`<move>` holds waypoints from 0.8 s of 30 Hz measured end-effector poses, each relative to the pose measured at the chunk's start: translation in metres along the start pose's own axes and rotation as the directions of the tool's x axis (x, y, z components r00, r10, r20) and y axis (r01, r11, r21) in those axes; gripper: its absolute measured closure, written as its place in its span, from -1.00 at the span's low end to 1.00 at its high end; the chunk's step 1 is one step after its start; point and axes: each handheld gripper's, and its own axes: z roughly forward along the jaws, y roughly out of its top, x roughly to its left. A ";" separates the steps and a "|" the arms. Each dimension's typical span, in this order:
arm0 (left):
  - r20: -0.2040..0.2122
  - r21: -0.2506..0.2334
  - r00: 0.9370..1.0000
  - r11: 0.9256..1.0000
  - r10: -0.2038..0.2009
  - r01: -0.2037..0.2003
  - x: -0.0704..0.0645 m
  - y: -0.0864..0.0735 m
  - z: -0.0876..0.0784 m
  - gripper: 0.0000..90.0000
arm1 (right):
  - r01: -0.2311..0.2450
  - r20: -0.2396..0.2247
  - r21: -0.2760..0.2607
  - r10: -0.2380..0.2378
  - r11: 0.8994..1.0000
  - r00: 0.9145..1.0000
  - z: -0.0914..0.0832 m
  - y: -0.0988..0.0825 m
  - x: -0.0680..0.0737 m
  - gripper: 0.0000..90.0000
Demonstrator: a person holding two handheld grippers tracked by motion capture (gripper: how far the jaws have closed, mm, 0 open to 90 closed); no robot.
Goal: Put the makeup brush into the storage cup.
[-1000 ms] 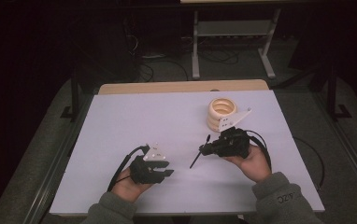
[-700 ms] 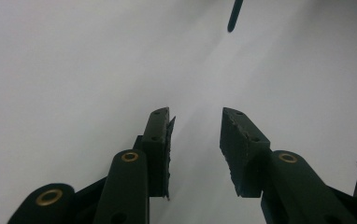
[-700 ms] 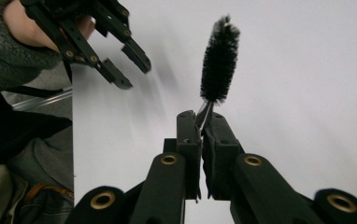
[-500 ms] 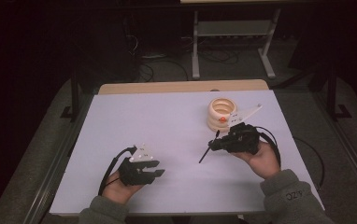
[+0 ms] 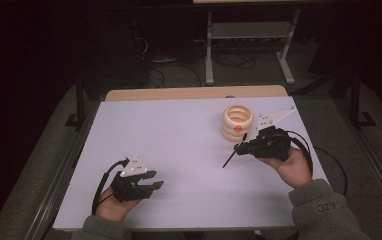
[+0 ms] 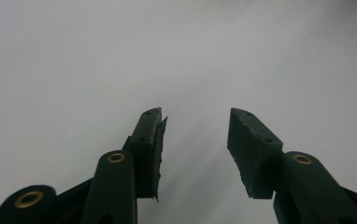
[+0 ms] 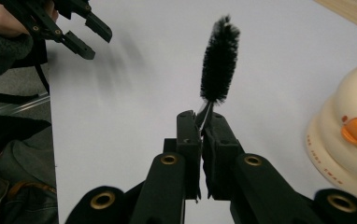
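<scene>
In the right gripper view my right gripper (image 7: 203, 120) is shut on the wire stem of a black bottle brush (image 7: 219, 58), whose bristles point away from the jaws. From the high view the same gripper (image 5: 239, 148) sits at the table's right with the brush (image 5: 227, 160) slanting down-left, just in front of a cream ribbed cup (image 5: 237, 121) with an orange knob. That cup (image 7: 354, 154) is close at the right in the right gripper view. My left gripper (image 5: 151, 186) is open at the near left, above bare table. Nothing lies between its jaws (image 6: 195, 119).
The white table top (image 5: 179, 130) has a wooden strip (image 5: 194, 93) along its far edge. A metal stand (image 5: 249, 35) and cables lie on the dark floor beyond. The person's sleeves reach in over the near edge.
My right gripper has carried the brush to the right and slightly farther away, closer to the cup. My left gripper has drawn back toward the near left, still open.
</scene>
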 end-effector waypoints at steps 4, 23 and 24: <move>-0.010 -0.005 1.000 1.000 0.007 -0.007 0.001 -0.002 -0.001 0.19 | -0.008 0.016 -0.009 0.008 1.000 1.000 -0.007 -0.001 -0.003 0.89; -0.020 -0.004 1.000 1.000 -0.008 0.008 0.004 -0.008 -0.002 0.08 | -0.035 0.103 -0.043 0.040 0.998 0.994 -0.048 0.015 -0.022 0.89; -0.022 -0.005 1.000 1.000 -0.008 0.008 0.004 -0.008 -0.002 0.07 | -0.037 0.106 -0.043 0.041 0.998 0.993 -0.049 0.016 -0.023 0.89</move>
